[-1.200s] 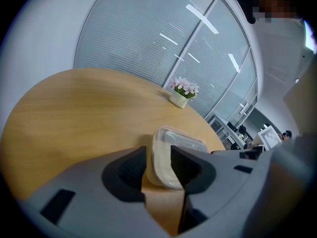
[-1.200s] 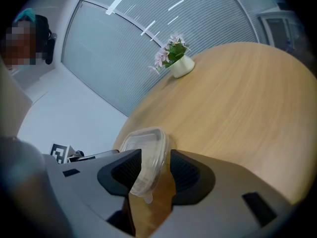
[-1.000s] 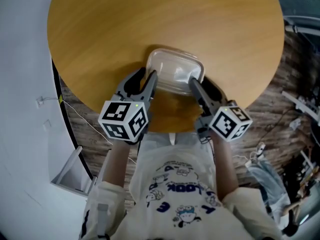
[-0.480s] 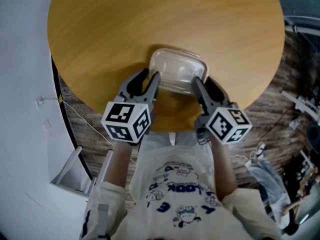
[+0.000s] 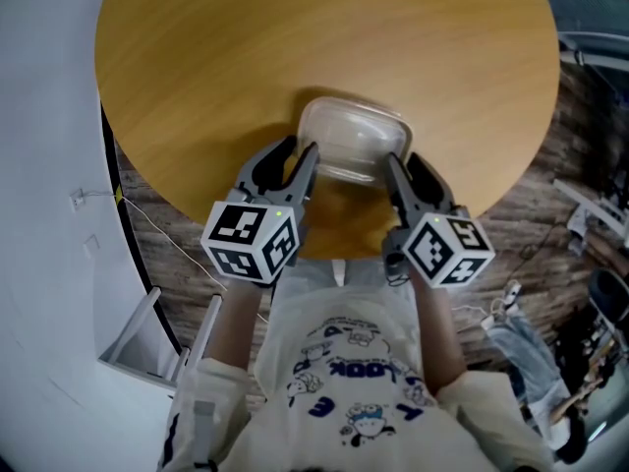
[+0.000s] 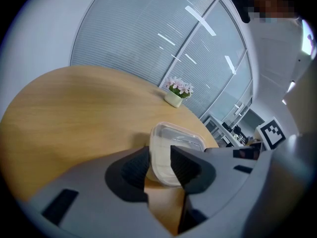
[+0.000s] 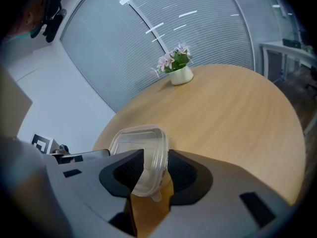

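A clear plastic lidded container [image 5: 351,142] is held over the near part of the round wooden table [image 5: 216,67]. My left gripper [image 5: 307,157] is shut on the container's left edge, and my right gripper [image 5: 393,165] is shut on its right edge. In the left gripper view the container [image 6: 164,155] stands on edge between the two dark jaws. The right gripper view has the container [image 7: 141,152] pinched the same way, a small tab hanging at its lower rim. Each gripper carries a marker cube [image 5: 251,242].
A small white pot of pink flowers [image 7: 178,68] stands at the table's far edge, also seen as the flower pot [image 6: 176,94]. Slatted blinds [image 6: 148,38] run behind the table. Dark patterned floor and cables [image 5: 550,264] lie to the right; a white wall [image 5: 49,264] is to the left.
The container has risen and moved a little away from the person with both grippers still shut on it; the table sits lower in both gripper views.
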A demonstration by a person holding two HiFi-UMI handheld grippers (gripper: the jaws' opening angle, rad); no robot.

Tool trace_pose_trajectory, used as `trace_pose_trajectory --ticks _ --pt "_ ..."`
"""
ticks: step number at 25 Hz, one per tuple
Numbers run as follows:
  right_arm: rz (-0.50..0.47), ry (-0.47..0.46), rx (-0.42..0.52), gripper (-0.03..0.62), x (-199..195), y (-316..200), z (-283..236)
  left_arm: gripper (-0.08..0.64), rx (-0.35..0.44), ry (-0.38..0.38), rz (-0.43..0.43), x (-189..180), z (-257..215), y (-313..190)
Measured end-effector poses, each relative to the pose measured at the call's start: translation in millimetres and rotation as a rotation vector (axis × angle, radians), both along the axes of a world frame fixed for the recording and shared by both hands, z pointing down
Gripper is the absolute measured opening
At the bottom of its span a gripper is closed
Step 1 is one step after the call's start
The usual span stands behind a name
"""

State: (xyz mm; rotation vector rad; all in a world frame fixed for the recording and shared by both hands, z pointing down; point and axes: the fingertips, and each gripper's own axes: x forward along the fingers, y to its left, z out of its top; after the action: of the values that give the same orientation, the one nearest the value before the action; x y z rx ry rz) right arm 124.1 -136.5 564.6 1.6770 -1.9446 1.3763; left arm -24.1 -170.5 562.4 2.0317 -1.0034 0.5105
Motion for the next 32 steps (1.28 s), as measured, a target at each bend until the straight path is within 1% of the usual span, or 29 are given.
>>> trace_pose_trajectory --ticks 7,16,17,22,25,27,28,32 --pt "0.021 0.005 0.002 0.147 3 1 -1 0.133 0.005 -0.001 0.004 1 -1 2" --pt "0.040 0.017 0.026 0.146 9 0 -12 0.134 0.013 0.028 0.003 8 -8 5" --pt "0.037 0.014 0.035 0.144 9 -1 -16 0.134 0.015 0.033 -0.002 8 -10 5" --pt "0.035 -0.022 0.075 0.097 11 -5 -37 0.133 0.026 0.047 -0.033 4 -20 5" --pt "0.011 -0.040 0.107 0.079 9 -13 -52 0.133 0.045 0.048 -0.046 1 -29 2" --pt "0.014 -0.051 0.127 0.071 8 -15 -62 0.134 0.064 0.049 -0.055 -2 -39 0" --pt "0.013 -0.049 0.141 0.043 8 -18 -67 0.133 0.077 0.051 -0.061 -4 -44 -3" --pt "-0.029 -0.029 0.213 0.042 1 -32 -91 0.133 0.132 0.060 -0.090 -10 -68 -14"
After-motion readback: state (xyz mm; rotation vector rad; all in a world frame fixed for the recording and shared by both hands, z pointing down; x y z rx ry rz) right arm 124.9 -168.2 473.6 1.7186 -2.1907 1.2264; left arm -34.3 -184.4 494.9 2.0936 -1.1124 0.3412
